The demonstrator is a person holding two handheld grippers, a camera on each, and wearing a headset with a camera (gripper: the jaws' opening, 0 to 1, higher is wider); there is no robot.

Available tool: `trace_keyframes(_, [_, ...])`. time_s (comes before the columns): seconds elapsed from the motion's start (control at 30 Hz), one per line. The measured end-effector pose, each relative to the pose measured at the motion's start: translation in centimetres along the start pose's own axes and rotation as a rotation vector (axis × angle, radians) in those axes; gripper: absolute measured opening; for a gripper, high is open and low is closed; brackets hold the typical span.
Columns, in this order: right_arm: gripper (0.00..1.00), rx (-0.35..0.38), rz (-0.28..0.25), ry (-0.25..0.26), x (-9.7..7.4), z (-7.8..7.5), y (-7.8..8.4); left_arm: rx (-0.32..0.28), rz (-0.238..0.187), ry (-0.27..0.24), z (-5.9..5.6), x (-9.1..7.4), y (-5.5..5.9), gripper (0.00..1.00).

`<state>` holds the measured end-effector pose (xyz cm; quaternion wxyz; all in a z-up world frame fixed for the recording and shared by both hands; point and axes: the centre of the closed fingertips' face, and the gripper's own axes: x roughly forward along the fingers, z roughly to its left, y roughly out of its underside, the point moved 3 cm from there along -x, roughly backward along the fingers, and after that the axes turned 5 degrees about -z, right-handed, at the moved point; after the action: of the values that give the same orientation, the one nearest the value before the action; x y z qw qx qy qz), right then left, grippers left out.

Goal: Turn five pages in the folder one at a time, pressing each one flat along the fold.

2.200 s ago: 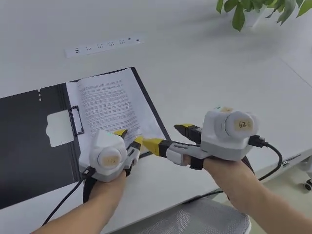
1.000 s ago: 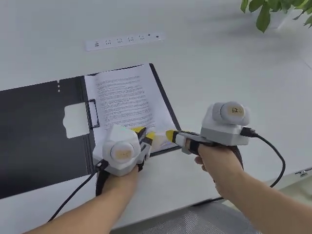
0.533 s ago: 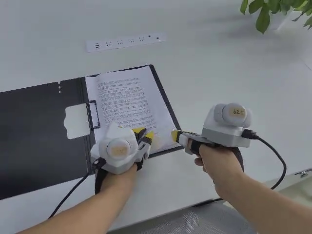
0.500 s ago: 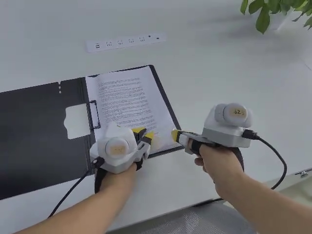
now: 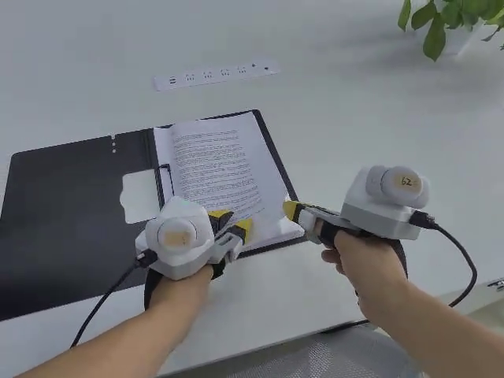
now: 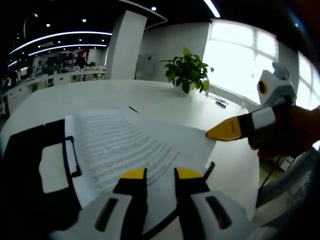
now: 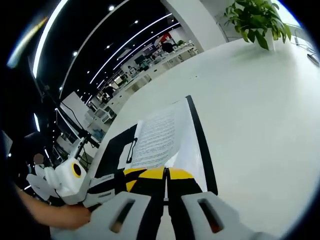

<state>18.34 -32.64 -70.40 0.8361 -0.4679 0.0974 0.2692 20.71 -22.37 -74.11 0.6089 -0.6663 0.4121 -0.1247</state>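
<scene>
**Two claws meet at the foot of an open folder**

A black plastic folder [image 5: 63,213] lay open and flat on the white bench [image 5: 354,118]. Its dark cover was spread to the left, and a stack of white printed pages [image 5: 224,165] rested on its right half. A slim black clip [image 5: 165,185] stood along the stack's inner edge, with a white rectangular label [image 5: 140,197] on the cover just beside it.

The yellow-tipped left claw [image 5: 231,222], gripped in the person's left hand, hovered over the near edge of the pages. Its two tips were parallel and a narrow gap apart, with nothing between them. In the left gripper view the same claw [image 6: 160,175] pointed up the printed sheet [image 6: 115,145] towards the far side of the bench.

The yellow-tipped right claw [image 5: 293,209] came in from the right, its point at the stack's near right corner. In the right gripper view its tips [image 7: 164,175] were pressed together. The frames did not settle whether any paper was caught between them.

A white power strip [image 5: 214,75] lay on the bench well beyond the folder, and a green leafy plant [image 5: 445,20] stood at the far right corner.
</scene>
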Motion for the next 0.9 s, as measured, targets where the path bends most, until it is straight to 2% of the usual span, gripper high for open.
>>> trace_keyframes(0.23, [0.00,-0.012,-0.076,-0.077,-0.1,3.6,-1.5,0.018,-0.018,-0.009,1.5,-2.8,-1.4,0.20])
trace_keyframes(0.27, [0.00,-0.014,-0.079,-0.091,-0.2,4.3,-1.7,0.039,-0.027,-0.013,1.9,-3.6,-1.9,0.19])
trace_keyframes(0.37, [0.00,-0.022,-0.103,-0.137,-0.3,6.3,-2.1,0.048,-0.042,-0.018,2.5,-5.0,-2.5,0.20])
trace_keyframes(0.5, [0.00,-0.057,-0.105,-0.201,-0.1,8.8,-1.9,0.056,-0.062,-0.041,3.7,-7.2,-3.1,0.21])
trace_keyframes(0.6, [0.00,-0.071,-0.095,-0.228,0.1,10.1,-1.5,0.052,-0.071,-0.054,4.3,-8.7,-3.3,0.22])
trace_keyframes(0.67, [0.00,-0.081,-0.098,-0.264,0.1,11.3,-1.3,0.046,-0.092,-0.051,4.6,-9.9,-3.6,0.22])
trace_keyframes(0.9, [0.00,-0.128,-0.053,-0.359,1.2,15.2,0.1,0.043,-0.096,-0.110,6.8,-13.8,-3.3,0.23])
